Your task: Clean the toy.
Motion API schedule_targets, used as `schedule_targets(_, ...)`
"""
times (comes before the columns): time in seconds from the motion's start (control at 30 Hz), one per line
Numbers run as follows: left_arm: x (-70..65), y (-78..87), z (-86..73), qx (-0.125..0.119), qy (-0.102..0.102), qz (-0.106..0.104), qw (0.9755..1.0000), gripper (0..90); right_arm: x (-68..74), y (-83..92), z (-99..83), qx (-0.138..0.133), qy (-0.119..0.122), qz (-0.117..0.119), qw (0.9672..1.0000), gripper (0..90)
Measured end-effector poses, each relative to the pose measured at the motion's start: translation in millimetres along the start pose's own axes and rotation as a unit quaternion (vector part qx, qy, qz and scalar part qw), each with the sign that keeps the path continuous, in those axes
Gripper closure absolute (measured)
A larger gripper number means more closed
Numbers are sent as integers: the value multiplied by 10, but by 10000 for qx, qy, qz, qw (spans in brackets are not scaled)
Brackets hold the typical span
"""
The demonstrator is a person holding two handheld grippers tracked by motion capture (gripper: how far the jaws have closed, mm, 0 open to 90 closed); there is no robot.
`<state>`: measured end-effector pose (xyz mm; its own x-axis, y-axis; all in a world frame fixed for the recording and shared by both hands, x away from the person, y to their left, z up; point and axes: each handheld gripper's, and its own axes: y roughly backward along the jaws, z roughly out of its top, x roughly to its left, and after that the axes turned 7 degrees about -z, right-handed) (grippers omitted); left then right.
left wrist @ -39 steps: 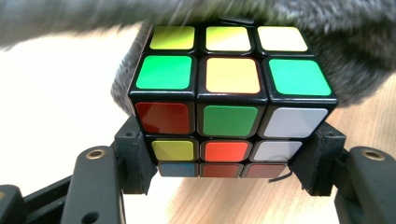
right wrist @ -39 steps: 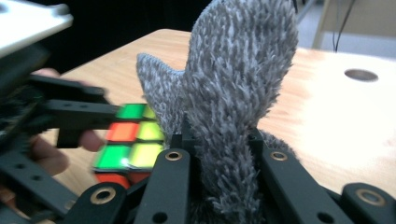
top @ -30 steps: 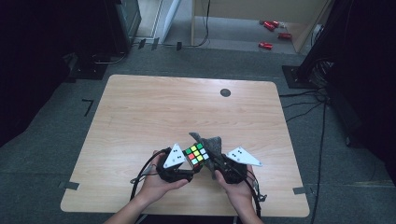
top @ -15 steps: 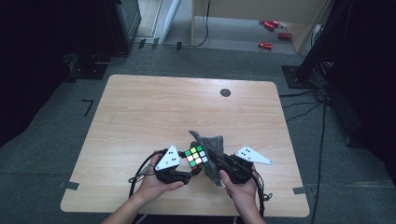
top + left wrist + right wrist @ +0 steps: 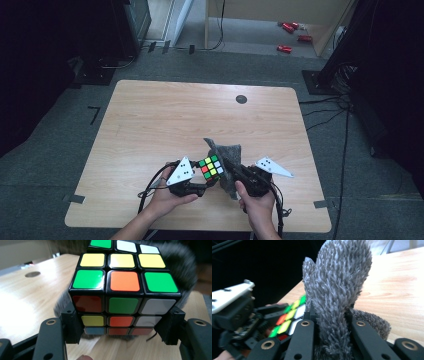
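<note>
Near the table's front edge (image 5: pixel 200 227), both grippers (image 5: pixel 202 187) (image 5: pixel 231 172) clamp cube (image 5: pixel 211 167) and cloth (image 5: pixel 225 150).

High view dim, its edges nearly black; worktop (image 5: pixel 150 125) evenly lit; left gripper view glares white at left; grey cloth (image 5: pixel 180 267) blurred.

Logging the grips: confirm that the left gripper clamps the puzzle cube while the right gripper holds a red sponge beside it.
Not a red sponge. The right gripper is shut on a grey fuzzy cloth, as the right gripper view shows. The rest is right: the left gripper clamps the puzzle cube, with the cloth beside it.
</note>
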<state>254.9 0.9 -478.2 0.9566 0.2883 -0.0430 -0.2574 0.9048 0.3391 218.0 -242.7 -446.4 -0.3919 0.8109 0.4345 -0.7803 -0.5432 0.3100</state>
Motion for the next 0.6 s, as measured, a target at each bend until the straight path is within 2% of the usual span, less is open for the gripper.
schedule_targets(0.1,1,32,25,-20,-40,59,10000,352,-39,-42,-44,94,-76,-88,9999,805)
schedule_targets(0.13,9,53,30,-95,-9,31,10000,352,-62,-66,-67,171,-107,-143,9997,804)
schedule_targets(0.27,19,63,31,-187,41,-23,9998,352,-26,-38,-34,144,-78,-141,9998,804)
schedule_targets(0.3,14,59,29,-179,28,-9,9998,352,-26,-38,-34,144,-78,-141,9998,804)
schedule_targets(0.33,0,41,23,-117,-20,26,9999,352,2,-2,4,37,-101,-16,9999,802)
schedule_targets(0.4,-27,8,8,4,-106,29,9999,352,24,20,21,-19,-75,-7,10000,802)
schedule_targets(0.5,-88,-5,25,6,-247,68,9997,352,93,47,22,-207,211,-143,9995,803)
schedule_targets(0.57,-87,25,58,-98,-190,43,9998,352,74,23,-13,-209,279,-236,9991,803)
schedule_targets(0.6,-69,62,83,-235,-113,18,9997,352,53,8,-29,-182,260,-274,9991,804)
